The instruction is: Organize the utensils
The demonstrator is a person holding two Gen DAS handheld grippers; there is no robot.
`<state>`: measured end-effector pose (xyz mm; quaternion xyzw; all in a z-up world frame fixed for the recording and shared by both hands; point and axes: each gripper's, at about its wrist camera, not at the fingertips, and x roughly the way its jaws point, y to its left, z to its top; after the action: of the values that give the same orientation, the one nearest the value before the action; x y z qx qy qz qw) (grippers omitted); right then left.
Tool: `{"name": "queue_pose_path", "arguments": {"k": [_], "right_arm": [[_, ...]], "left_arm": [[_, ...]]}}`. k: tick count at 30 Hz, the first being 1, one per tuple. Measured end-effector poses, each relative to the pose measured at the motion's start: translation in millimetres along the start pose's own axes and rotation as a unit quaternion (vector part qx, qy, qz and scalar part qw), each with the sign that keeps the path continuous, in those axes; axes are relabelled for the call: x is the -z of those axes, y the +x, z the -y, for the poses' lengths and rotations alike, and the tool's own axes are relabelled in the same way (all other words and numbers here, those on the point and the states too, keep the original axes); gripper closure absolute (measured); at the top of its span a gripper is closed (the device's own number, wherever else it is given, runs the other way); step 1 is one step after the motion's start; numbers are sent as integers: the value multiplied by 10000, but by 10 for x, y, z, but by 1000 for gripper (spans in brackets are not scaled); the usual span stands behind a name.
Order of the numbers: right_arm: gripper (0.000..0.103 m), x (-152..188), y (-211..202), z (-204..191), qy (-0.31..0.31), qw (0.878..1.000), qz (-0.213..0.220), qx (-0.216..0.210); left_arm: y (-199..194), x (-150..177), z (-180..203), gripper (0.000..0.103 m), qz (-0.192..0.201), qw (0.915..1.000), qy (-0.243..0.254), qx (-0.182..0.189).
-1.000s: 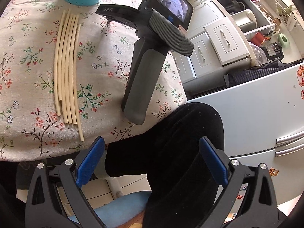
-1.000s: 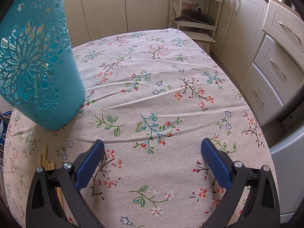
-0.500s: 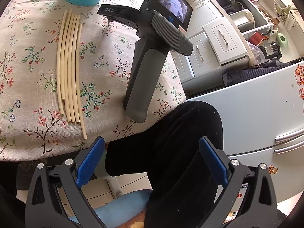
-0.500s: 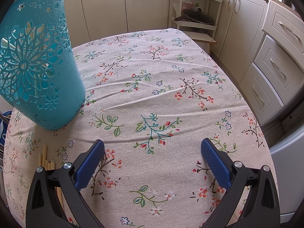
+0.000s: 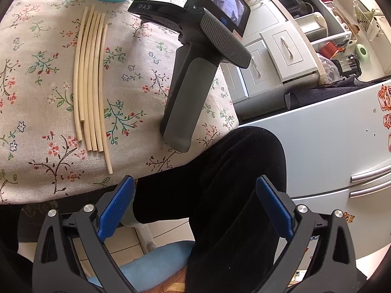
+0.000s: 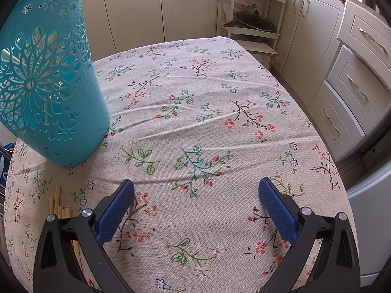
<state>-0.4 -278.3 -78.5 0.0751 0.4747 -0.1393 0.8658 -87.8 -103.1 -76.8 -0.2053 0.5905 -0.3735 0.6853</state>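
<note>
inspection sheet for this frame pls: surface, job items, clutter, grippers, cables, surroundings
Surface: table under a floral tablecloth, slightly wrinkled.
Job's things: five pale chopsticks lying side by side near the table's front edge; teal cutout holder upright beyond them, with sticks visible inside.
Clutter: nothing seen on the cloth.
Grippers: left gripper open, empty, off the table above the person's dark trousers; right gripper open, empty, over the cloth.
Cables: nothing seen.
Surroundings: cream cabinets, drawer unit, corner rack with a lidded pan, white fridge.
</note>
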Motion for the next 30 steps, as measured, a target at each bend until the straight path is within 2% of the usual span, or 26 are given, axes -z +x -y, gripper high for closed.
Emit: {"name": "queue_pose_path", "arguments": {"k": [30], "right_arm": [[6, -2, 3, -1, 3, 10000, 0, 1]], "left_arm": [[76, 36, 33, 8, -64, 9999, 93, -51]]}}
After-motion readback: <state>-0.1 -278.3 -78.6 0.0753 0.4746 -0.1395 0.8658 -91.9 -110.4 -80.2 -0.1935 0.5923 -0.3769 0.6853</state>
